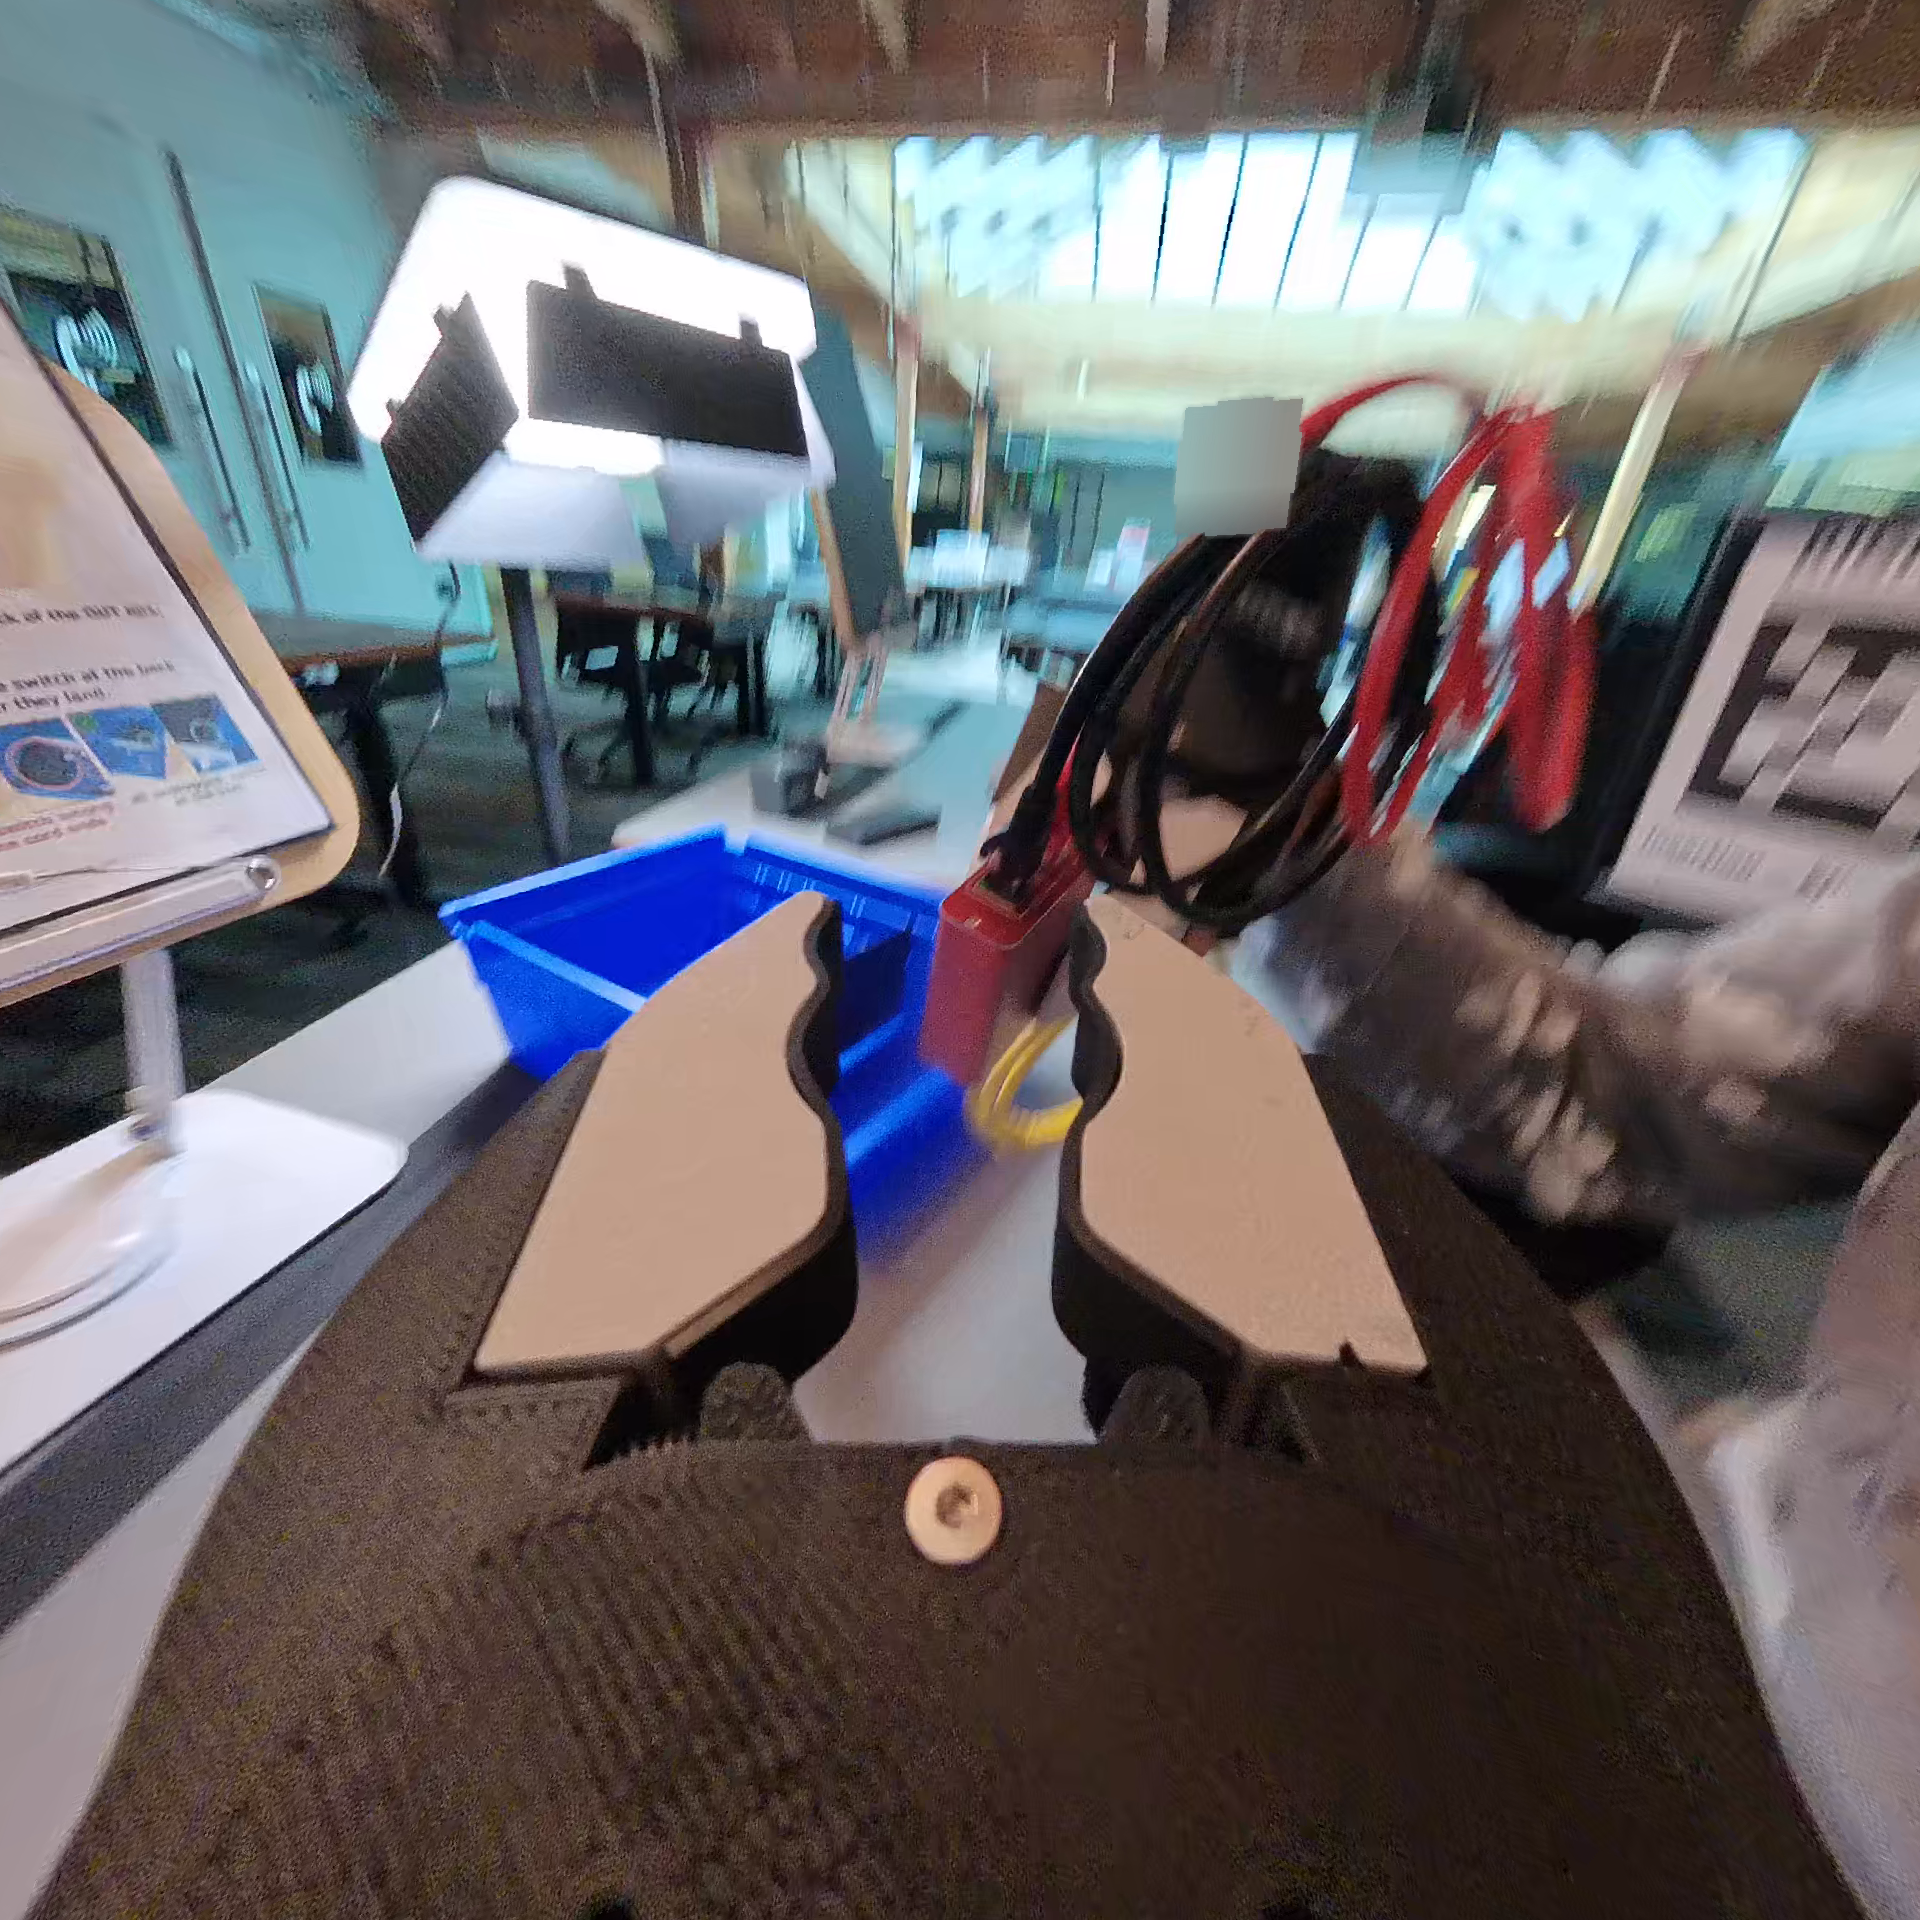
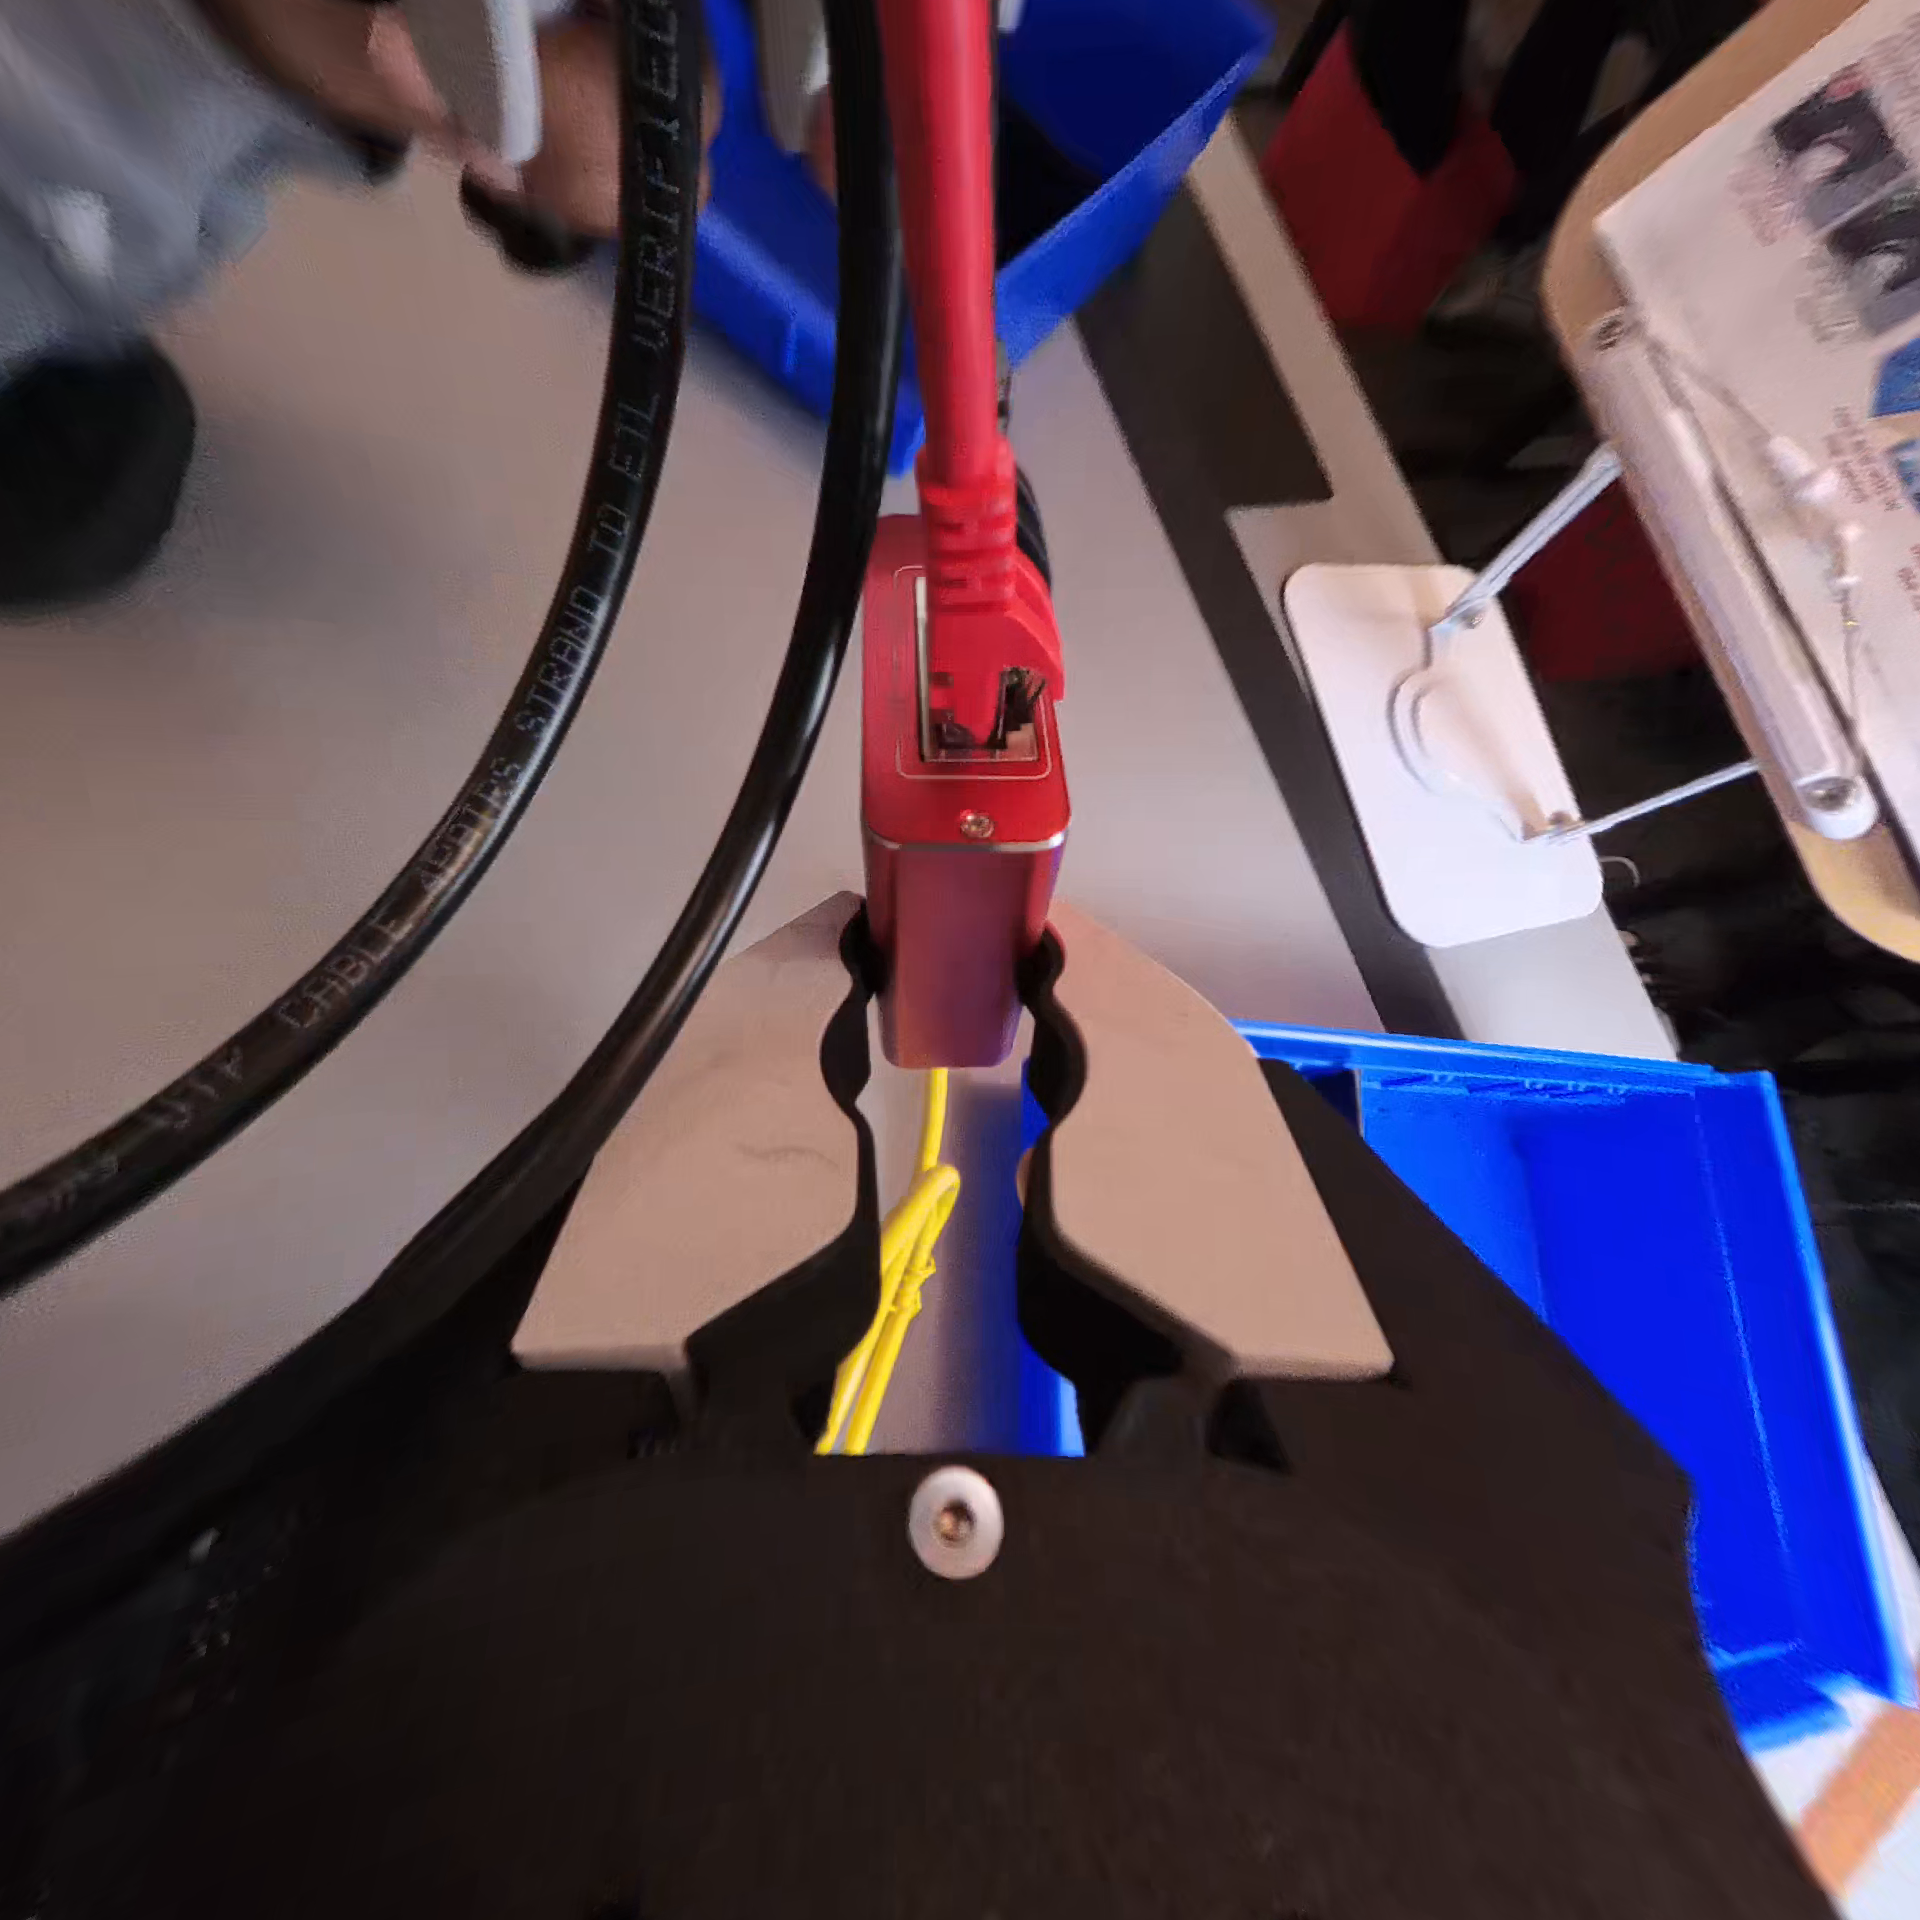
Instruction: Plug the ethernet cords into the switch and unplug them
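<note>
My right gripper [image 2: 951,925] is shut on the lower end of a small red switch [image 2: 961,852] and holds it upright above the table. A red ethernet cord [image 2: 951,260] is plugged into the switch's top port. A black cord [image 2: 665,520] loops past on the left, and its plug is hidden behind the red one. A yellow wire [image 2: 904,1247] hangs under the switch. In the left wrist view my left gripper [image 1: 956,920] is open and empty. The switch [image 1: 977,977] is just beyond its fingertips, with black cords [image 1: 1122,707] and red cords [image 1: 1455,644] rising from it.
A blue bin [image 1: 623,956] sits on the grey table [image 2: 364,623] behind the switch, and blue bins [image 2: 1558,1247] also show in the right wrist view. A document stand [image 1: 125,727] on a white base [image 2: 1434,748] stands at the table edge. A person's sleeve [image 1: 1558,1039] is at the right.
</note>
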Motion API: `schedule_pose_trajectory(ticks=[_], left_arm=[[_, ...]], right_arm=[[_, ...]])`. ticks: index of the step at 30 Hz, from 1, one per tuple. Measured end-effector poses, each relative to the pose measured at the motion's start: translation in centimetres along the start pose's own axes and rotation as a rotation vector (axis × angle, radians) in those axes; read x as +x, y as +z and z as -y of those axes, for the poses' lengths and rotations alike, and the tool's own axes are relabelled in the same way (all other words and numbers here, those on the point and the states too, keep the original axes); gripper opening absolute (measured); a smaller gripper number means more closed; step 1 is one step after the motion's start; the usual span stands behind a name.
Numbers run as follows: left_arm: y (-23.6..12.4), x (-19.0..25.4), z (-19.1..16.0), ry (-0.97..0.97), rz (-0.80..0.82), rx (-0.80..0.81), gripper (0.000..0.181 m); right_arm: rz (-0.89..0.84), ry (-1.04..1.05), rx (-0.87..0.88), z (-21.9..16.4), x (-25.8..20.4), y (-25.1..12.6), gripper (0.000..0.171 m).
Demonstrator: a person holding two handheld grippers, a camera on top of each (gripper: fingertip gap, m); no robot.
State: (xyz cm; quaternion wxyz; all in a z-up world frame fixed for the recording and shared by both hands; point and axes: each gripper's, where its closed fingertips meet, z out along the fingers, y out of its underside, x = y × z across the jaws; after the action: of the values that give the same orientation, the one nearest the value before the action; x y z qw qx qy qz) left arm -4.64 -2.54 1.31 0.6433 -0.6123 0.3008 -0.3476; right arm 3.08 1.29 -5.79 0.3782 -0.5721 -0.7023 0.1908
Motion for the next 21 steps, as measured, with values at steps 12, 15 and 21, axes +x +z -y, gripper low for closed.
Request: schedule_pose_trajectory(ticks=[12,15,21], left_arm=[[3.5,6.5,-6.0,0.308,-0.218,-0.311,0.027],[2.3,6.3,-2.2,0.201,-0.238,-0.117,0.028],[0.1,4.8,3.3,-0.074,-0.272,0.288,0.027]], right_arm=[[0.251,-0.175,0.029,1.7,-6.4,0.6,0.026],[0.296,-0.116,0.345,5.4,-5.7,-1.6,0.026],[0.416,0.044,0.644,7.5,-4.4,-3.3,0.042]])
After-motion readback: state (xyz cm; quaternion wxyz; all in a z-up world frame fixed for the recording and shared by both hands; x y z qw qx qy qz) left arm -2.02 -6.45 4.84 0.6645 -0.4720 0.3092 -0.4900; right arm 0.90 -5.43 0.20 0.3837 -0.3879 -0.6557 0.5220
